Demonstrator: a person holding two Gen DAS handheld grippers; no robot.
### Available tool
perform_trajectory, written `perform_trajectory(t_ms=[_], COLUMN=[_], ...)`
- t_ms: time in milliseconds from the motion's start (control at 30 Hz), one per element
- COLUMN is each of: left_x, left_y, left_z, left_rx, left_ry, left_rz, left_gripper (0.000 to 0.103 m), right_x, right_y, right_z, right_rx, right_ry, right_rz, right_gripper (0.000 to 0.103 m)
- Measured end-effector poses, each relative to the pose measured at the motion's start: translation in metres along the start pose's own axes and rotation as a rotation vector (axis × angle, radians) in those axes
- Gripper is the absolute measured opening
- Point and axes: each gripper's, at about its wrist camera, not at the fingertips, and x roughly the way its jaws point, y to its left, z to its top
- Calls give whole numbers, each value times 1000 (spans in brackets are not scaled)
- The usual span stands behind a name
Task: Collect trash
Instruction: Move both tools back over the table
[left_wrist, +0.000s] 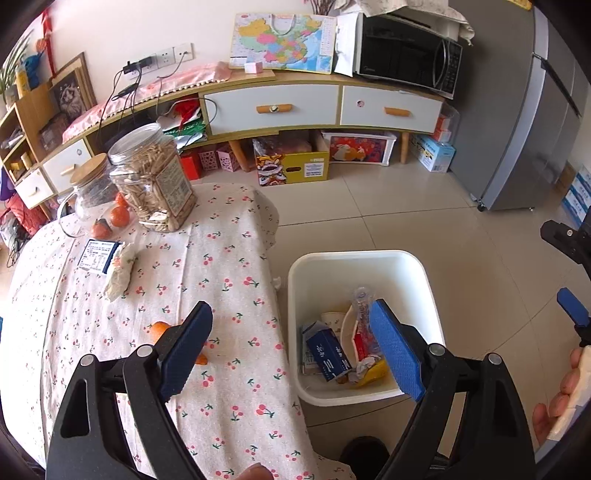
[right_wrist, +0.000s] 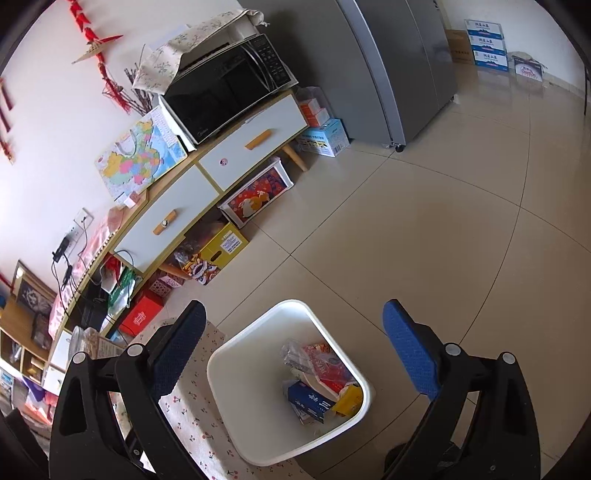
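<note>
A white bin (left_wrist: 424, 280) stands on bare tile just off the table's (left_wrist: 229, 266) right edge, mouth unobstructed, discarded packets (left_wrist: 332, 354) low inside; a tall jar (left_wrist: 155, 177) and lidded glass jar (left_wrist: 90, 192) crowd the table's far corner; the near cloth lies mostly free.

**Cloth, plastic and glossy tile**

The desk (left_wrist: 221, 266) at centre left wears a matt woven cloth printed with cherries. Lower centre, the white bin (left_wrist: 421, 273) is smooth, slightly shiny plastic, holding a blue paper carton (left_wrist: 328, 354) and crinkled clear film (left_wrist: 364, 306). The left tool (left_wrist: 291, 343) has matt black plastic arms and blue pads (left_wrist: 395, 354) with a rough dotted texture. Upper left, a clear plastic jar (left_wrist: 151, 177) stands beside a glass jar with a wooden lid (left_wrist: 88, 170). The floor tiles (right_wrist: 424, 229) are glossy; the fridge (right_wrist: 373, 62) looks like brushed grey metal.
</note>
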Motion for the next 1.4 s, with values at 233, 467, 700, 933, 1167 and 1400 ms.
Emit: perform_trajectory(t_ms=[233,467,700,933,1167,1400], left_x=[-5,2,3,2,1,0], left_y=[45,87,125,156,187,227], left_z=[-5,-18,-28,-33,-41,-50], left_rx=[-90,-167,-222,-258,-288,-332], left_ry=[-9,18,30,29,36,44], left_rz=[41,87,122,151,182,211], left_gripper=[85,85,85,85,85,85], right_x=[-1,-3,2,4,7,12], right_y=[52,96,133,165,195,228], right_z=[-30,-62,-90,-119,-145,-174], right_rx=[-216,-406,-528,-638,-703,-776], right_ry=[-30,-57,-26,-17,7,44], right_rz=[-35,-52,-23,12,38,76], right_gripper=[95,96,96,96,96,96])
